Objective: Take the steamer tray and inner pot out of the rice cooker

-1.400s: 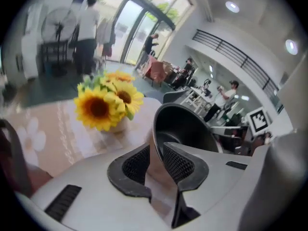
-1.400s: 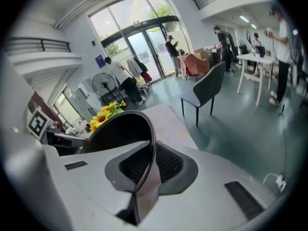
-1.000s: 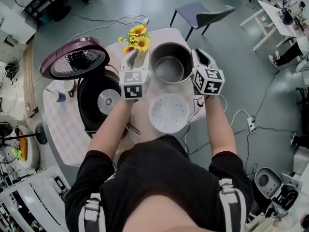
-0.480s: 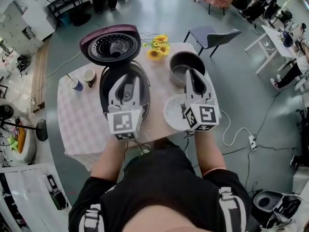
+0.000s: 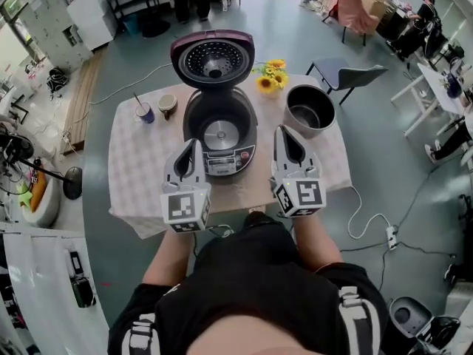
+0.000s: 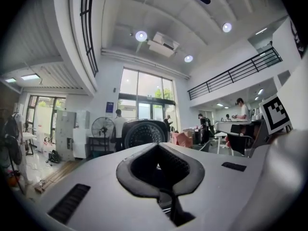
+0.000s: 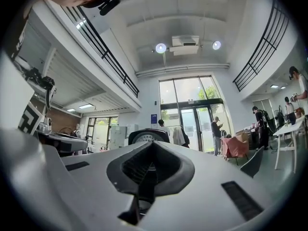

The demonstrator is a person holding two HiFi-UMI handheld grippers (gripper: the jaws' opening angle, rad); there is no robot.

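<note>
1. One inner pot (image 5: 309,111), grey metal, stands upright on the table (image 5: 140,176). It is out of the rice cooker (image 5: 225,161) and just to its right, with a gap between the two.
2. The rice cooker sits mid-table with its purple lid (image 5: 213,56) swung up and back. The round heating plate (image 5: 220,134) shows at the bottom of its well.
3. The left gripper (image 5: 194,146) hangs over the table's near edge, in front of the cooker's left side. Its jaws have just been closing and now meet pad to pad, with nothing between them. In the left gripper view the lid stands straight ahead beyond the tips.
4. The right gripper (image 5: 281,132) is held by the cooker's front right corner, on the near side of the pot. Its jaws have likewise just been closing and are pressed together on nothing. In the right gripper view the top of the lid peeks over them.
5. Yellow sunflowers (image 5: 270,76) stand at the table's far edge, between the lid and the pot.
6. A blue cup (image 5: 145,113) with a straw and a small bowl (image 5: 168,103) sit side by side left of the cooker.
7. A grey chair (image 5: 346,72) stands on the floor beyond the table's far right corner.
8. Farther off, the left gripper view shows a standing fan (image 6: 102,128), and the right gripper view shows people (image 7: 216,134) by tall glass doors.
</note>
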